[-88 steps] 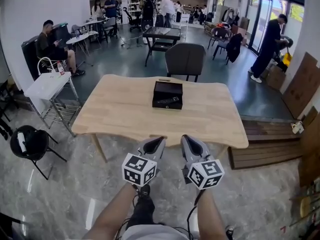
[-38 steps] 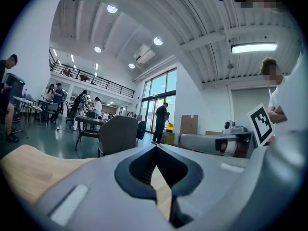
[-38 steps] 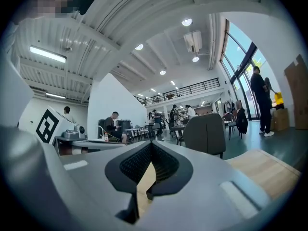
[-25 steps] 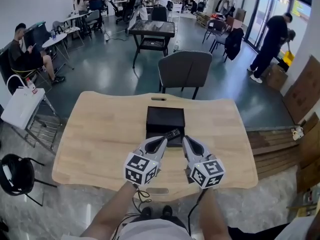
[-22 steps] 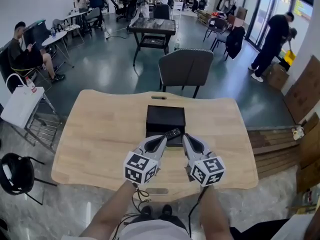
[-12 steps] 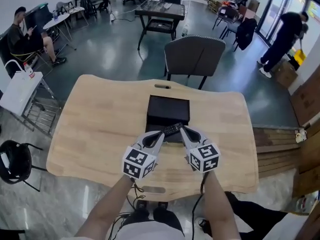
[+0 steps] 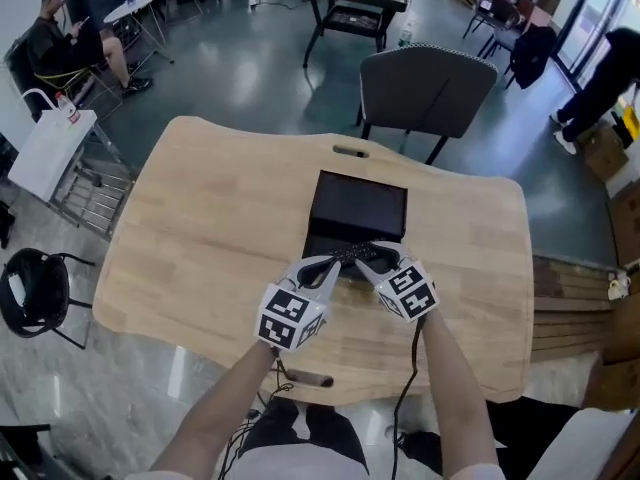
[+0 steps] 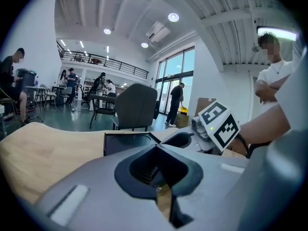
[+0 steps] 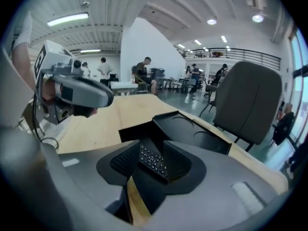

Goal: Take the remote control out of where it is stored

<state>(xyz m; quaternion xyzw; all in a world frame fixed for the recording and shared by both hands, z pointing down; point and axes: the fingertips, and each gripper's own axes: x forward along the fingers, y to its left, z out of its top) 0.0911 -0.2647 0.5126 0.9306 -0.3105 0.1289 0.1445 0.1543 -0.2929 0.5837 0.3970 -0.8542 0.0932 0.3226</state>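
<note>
The job is at the reaching stage, with nothing lifted yet. The remote (image 9: 152,160) lies buttons-up and slanted at the near edge of the black box (image 7: 360,204), which sits about mid-table (image 7: 200,228). It is not yet out of its storage place. The right gripper (image 9: 153,143) is down at that edge, and its jaws have just been opening. They now stand partly apart with the remote between them. The pads do not look pressed onto it, so I judge this a straddle rather than a hold. The left gripper (image 8: 157,147) hangs just beside it on the near left side of the box. Its jaws are together with nothing between them, and it touches neither box nor remote as far as the views show. What seems left is nearly everything that counts: closing the right jaws on the remote's sides, lifting it clear of the box, and setting it down. The left gripper may be needed to steady the box.
</note>
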